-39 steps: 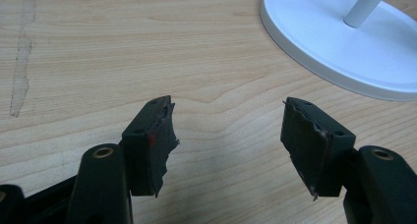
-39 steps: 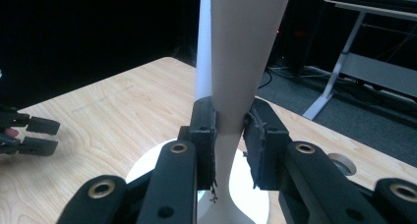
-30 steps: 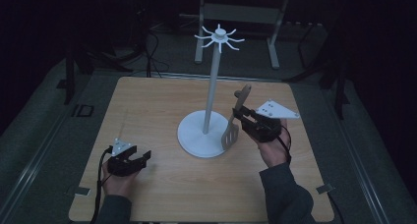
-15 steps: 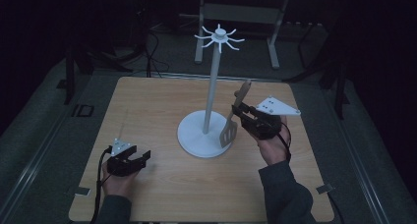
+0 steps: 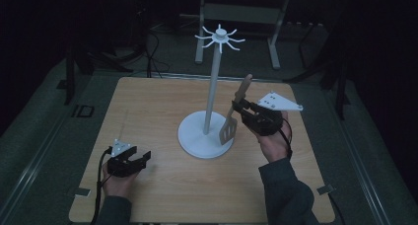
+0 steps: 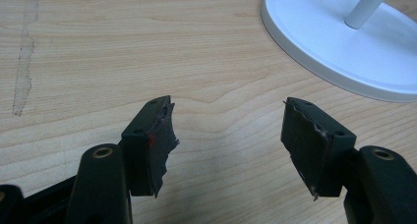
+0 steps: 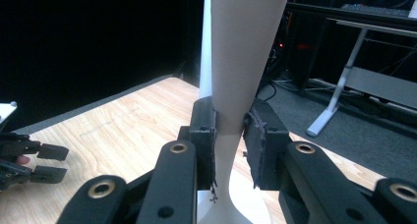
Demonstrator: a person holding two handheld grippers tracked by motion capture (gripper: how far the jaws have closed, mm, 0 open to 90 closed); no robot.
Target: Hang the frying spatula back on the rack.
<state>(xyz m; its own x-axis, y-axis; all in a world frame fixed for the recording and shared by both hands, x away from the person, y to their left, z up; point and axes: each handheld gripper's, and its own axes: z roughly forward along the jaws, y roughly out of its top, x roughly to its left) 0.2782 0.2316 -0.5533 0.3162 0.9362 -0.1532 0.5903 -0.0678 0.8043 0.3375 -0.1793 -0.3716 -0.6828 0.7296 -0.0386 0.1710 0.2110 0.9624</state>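
Clamped mid-handle by the right gripper (image 5: pixel 242 112), the wooden spatula (image 5: pixel 233 117) is judged light, stiff, best held there. The left gripper (image 6: pixel 228 135) is spread apart, empty, resting on the table (image 5: pixel 148 106).

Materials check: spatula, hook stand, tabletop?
Spatula: looks like pale wood or bamboo, matte, beige in the high view; washed-out pale in the right gripper view, so unsure.
Hook stand: smooth white, faint sheen on the base; painted metal or plastic, can't tell.
Tabletop: light wood-grain, likely laminate or veneer.

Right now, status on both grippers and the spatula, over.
Left gripper open, low over the table. Right gripper shut on spatula, blade down beside the white stand. Nothing blocking.
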